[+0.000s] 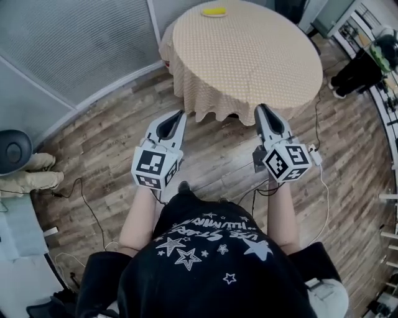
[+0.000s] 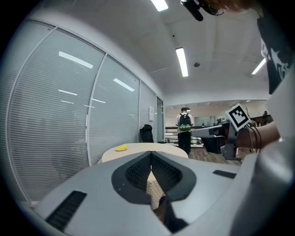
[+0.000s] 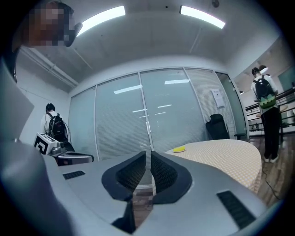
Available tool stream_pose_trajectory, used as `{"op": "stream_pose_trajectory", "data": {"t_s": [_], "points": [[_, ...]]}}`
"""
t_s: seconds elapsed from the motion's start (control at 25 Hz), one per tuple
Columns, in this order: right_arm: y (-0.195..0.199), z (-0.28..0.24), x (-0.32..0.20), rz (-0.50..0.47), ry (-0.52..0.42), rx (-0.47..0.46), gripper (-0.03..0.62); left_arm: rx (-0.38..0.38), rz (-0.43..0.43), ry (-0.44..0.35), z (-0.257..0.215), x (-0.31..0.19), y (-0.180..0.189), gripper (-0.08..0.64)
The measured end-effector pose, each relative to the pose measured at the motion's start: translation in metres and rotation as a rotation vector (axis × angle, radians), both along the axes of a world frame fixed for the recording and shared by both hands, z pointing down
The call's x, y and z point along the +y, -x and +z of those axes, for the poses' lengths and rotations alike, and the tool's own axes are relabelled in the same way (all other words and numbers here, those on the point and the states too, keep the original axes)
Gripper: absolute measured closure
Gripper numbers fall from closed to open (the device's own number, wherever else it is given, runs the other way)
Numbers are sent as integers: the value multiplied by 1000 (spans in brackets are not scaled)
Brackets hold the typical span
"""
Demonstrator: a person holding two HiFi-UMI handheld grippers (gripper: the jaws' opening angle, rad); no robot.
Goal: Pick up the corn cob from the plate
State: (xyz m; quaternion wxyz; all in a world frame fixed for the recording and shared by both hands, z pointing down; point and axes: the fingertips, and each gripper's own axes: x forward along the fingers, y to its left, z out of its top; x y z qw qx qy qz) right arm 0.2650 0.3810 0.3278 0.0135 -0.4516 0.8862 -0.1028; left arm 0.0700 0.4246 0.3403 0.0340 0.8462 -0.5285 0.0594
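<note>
Room: wood-plank floor [image 1: 93, 155], blinded glass partition [image 1: 74, 43].
Bench [image 1: 249, 56]: round, draped in dotted beige cloth.
Corn cob [image 1: 213, 11]: yellow, at the bench's far edge, well apart from both tools; plate too small to tell.
Left hand-held gripper [image 1: 180, 113]: jaws together, empty.
Right hand-held gripper [image 1: 260, 107]: jaws together, empty.
Risk: probably a cob nudged off the far edge, if reached with jaws unopened.

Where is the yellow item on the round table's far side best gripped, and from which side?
Mid-length, across its narrow width, probably from above. The yellow item lies low and flat near the far edge of the table, with its long axis left to right in the head view. It is too small to tell cob from plate.
</note>
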Motion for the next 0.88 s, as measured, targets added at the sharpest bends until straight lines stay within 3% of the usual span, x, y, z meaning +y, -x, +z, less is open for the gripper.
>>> {"op": "stream_pose_trajectory", "data": {"t_s": [0.24,0.44,0.88], "points": [[55,-2,-19,36,4,15,543,15,72,10,2,-35,48,554],[73,18,-28,76,58,17,543,17,94,15,5,-55,78,554],[81,30,-92,75,66,-5,543,3,78,25,13,-102,86,554]]}}
